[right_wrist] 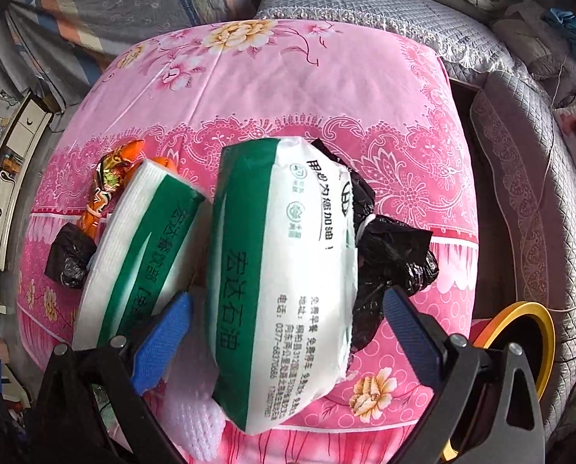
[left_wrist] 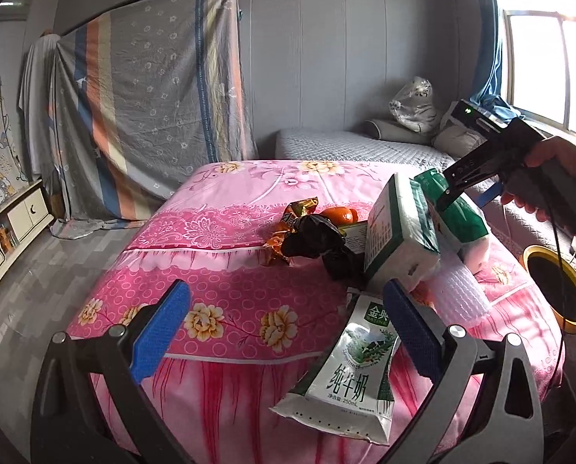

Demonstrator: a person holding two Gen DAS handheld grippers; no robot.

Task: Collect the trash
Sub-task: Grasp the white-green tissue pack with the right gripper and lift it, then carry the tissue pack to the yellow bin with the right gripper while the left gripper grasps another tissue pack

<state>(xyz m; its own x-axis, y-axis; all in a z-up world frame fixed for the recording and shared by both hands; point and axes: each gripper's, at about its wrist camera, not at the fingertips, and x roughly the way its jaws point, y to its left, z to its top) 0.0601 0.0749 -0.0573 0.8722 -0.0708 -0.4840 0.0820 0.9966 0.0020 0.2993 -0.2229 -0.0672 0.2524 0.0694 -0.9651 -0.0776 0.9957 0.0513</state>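
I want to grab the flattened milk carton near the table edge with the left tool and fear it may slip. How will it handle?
The milk carton looks squashed flat, so probably empty and light. Its creased, glossy card will likely bend somewhat and could slide on the pink tablecloth when pushed. One corner seems to overhang the table edge, so a nudge might tip it off.

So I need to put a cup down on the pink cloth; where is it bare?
The far half of the pink floral cloth, beyond the black plastic bag, is bare. So is the left side, near the open left tool. The right is crowded with green-and-white tissue packs and a milk pouch.
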